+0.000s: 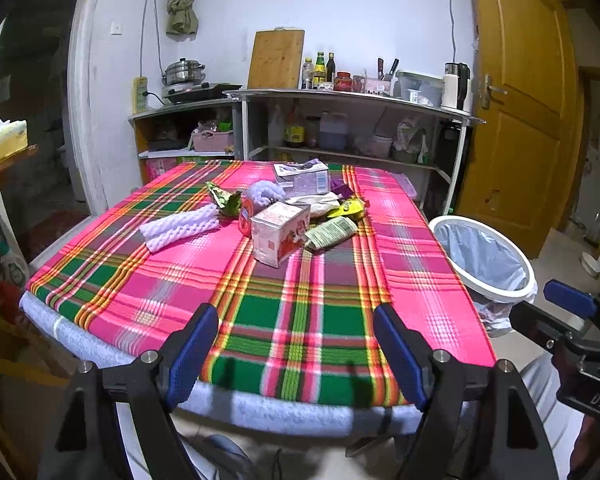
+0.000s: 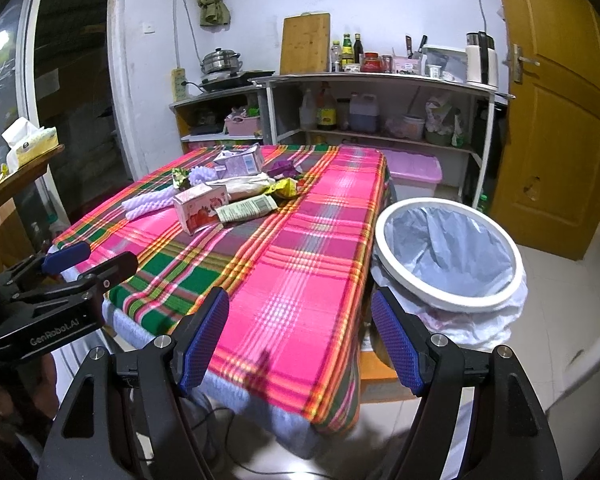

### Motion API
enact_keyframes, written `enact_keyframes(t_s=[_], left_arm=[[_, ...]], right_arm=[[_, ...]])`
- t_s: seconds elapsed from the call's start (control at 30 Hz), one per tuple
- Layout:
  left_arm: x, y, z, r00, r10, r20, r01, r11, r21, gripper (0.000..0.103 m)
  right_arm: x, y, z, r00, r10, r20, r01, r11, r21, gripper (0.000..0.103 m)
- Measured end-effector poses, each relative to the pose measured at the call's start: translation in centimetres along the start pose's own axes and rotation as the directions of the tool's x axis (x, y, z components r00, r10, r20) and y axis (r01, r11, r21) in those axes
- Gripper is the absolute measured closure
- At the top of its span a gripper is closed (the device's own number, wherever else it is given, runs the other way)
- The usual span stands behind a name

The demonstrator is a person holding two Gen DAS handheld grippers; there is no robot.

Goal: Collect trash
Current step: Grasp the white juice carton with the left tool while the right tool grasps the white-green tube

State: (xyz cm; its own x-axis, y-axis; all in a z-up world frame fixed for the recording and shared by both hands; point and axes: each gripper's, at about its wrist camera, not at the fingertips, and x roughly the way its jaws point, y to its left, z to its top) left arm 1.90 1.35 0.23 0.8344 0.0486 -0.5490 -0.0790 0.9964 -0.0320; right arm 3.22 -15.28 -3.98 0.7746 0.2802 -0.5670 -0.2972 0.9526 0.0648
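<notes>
Trash pile (image 1: 292, 208) lies mid-tablecloth (image 1: 260, 300), well beyond the left gripper (image 1: 296, 354) and right gripper (image 2: 300, 340), both spread, empty; bin (image 2: 448, 256) beside the tablecloth

trash pile (image 1: 292, 208) on table (image 1: 340, 304), bin (image 2: 448, 248) seemingly right

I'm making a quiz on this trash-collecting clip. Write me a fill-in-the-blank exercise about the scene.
1. The left gripper and right gripper are both ____.
2. The trash pile lies on a plaid ____.
3. The white-rimmed bin is lined with a plastic ____.
4. The bin stands on the table's ____ side.

Missing words: open; tablecloth; bag; right
</notes>
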Motion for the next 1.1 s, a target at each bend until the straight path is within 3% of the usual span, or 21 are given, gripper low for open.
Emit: enact_keyframes(t_s=[0.37,0.53,0.9,0.97,1.1], left_arm=[[5.6,2.6,2.8,0.998,-0.047,-0.045,0.045,0.999,-0.03,0.024],[8.2,3.7,4.7,0.999,-0.042,-0.022,0.042,0.999,-0.018,0.024],[14.7,4.1,7.1,0.99,-0.107,-0.092,0.109,0.994,0.015,0.024],[15.1,4.0,7.0,0.99,-0.107,-0.097,0.11,0.993,0.031,0.031],[15.5,3.7,6.5,0.987,-0.114,-0.114,0.121,0.991,0.057,0.059]], right_arm=[[4.9,0.6,3.1,0.997,0.067,-0.041,-0.068,0.997,-0.027,0.029],[6.7,0.9,4.2,0.996,0.076,-0.047,-0.078,0.996,-0.039,0.029],[9.0,0.1,5.9,0.996,0.065,-0.057,-0.067,0.997,-0.037,0.029],[9.3,0.2,6.1,0.996,0.063,-0.06,-0.065,0.997,-0.039,0.029],[9.9,0.4,6.3,0.995,0.072,-0.074,-0.075,0.997,-0.034,0.029]])
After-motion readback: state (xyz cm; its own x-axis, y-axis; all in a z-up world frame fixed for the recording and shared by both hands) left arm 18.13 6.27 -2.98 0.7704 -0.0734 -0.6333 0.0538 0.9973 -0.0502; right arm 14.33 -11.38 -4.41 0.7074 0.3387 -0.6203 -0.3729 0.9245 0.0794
